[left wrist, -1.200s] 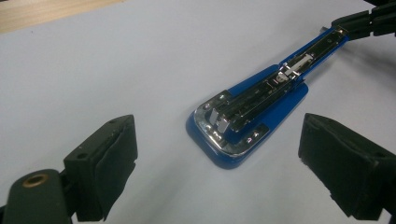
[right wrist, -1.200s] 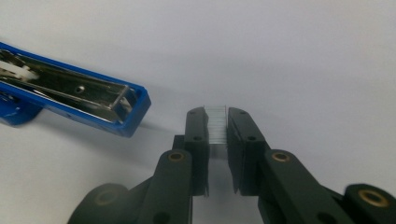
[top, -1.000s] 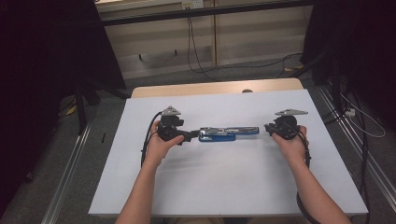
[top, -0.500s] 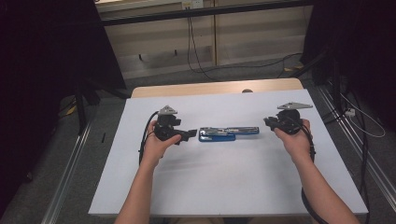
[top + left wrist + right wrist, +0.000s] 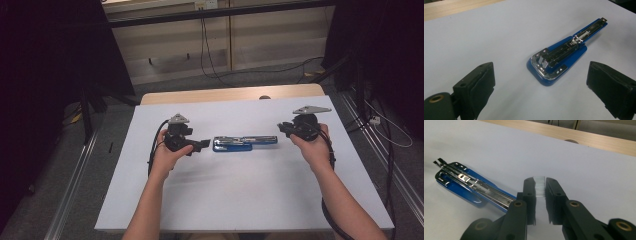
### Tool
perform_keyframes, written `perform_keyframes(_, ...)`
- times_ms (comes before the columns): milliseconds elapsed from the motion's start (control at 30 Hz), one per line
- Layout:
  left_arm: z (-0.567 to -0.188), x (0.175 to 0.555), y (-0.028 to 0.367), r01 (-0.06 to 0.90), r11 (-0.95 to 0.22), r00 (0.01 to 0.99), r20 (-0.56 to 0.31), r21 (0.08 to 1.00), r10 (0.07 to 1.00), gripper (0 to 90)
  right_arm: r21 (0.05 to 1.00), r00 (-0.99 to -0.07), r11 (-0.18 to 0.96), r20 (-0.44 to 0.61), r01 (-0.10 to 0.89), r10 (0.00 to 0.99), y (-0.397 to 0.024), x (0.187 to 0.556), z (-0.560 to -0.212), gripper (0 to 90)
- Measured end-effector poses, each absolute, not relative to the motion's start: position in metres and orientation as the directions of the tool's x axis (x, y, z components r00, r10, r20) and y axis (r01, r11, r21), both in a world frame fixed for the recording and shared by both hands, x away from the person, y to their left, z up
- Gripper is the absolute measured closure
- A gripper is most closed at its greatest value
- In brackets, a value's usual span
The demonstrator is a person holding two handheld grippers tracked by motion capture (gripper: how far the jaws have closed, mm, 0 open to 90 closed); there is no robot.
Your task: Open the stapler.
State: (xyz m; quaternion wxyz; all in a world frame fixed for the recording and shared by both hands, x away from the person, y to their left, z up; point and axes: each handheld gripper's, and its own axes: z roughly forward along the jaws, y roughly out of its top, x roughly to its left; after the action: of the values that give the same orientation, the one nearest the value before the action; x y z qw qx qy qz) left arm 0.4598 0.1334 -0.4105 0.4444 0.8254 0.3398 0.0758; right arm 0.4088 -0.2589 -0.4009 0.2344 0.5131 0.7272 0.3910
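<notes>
High view showed a blue stapler (image 5: 243, 143) lying opened out on the white desk (image 5: 240, 195), between the two hands. Its wide blue base pointed toward the left tool (image 5: 204, 145) and its long metal rail stretched toward the right tool (image 5: 281, 127). Left gripper view had that tool's jaws spread wide, nothing between them, with the stapler (image 5: 564, 58) on the desk just beyond. Right gripper view showed the right tool (image 5: 540, 185) clamped on a strip of staples (image 5: 540, 185), pinched between both pads just beside the stapler's rail end.
</notes>
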Motion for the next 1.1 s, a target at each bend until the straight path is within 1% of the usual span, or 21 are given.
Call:
perform_keyframes(600, -0.410, 0.459, 0.137, 0.493, -0.373, 0.752, -0.169, 0.786, 0.638, 8.3, 0.825, -0.422, 0.195, 0.058, 0.531, 0.905, -0.243, 0.413, -0.390, 79.6)
perform_keyframes(1100, -0.411, 0.459, 0.137, 0.495, -0.381, 0.753, -0.167, 0.781, 0.637, 8.3, 0.831, -0.494, 0.242, 0.045, 0.501, 0.868, -0.229, 0.417, -0.387, 79.6)
